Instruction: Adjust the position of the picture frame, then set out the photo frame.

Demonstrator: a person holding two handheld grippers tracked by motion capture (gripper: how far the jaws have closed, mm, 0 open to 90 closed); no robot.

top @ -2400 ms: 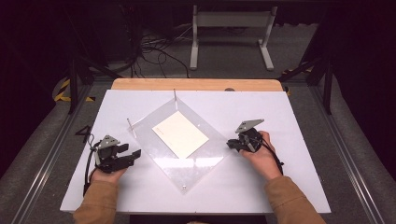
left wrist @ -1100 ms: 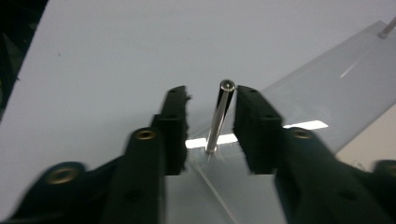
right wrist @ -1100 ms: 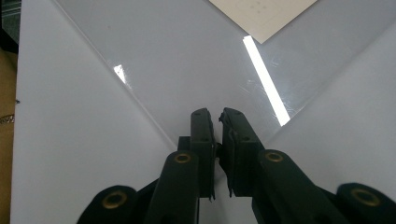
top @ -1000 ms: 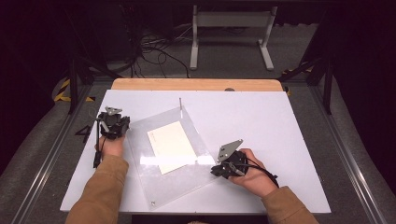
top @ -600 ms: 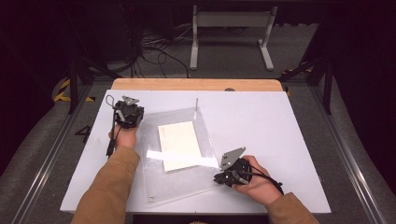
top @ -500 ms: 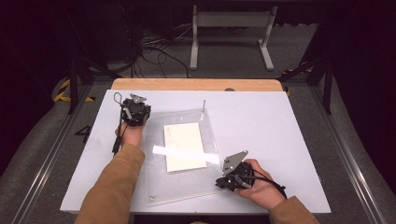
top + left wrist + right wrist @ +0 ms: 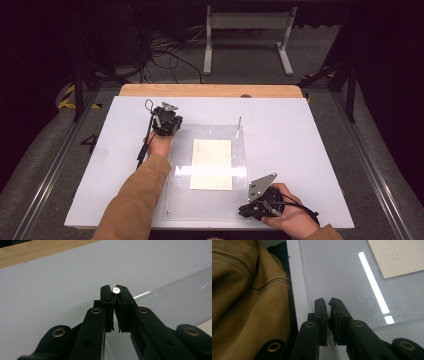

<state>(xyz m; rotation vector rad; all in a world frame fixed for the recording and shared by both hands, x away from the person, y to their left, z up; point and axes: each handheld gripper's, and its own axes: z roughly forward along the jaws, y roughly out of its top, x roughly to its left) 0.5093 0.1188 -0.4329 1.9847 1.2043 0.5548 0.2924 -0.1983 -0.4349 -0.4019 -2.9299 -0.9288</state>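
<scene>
Both fingers (image 7: 125, 302) pairs closed on plate (image 7: 210, 200) pegs (image 7: 115, 290).

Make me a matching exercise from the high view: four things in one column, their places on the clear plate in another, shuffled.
Things:
1. left gripper
2. right gripper
3. cream sheet
4. free upright pin

Places:
A. middle of the clear plate
B. the plate's far right corner
C. the plate's near right corner
D. the plate's far left corner, shut on a metal pin head

Pairs: 1-D, 2-C, 3-A, 4-B
</scene>
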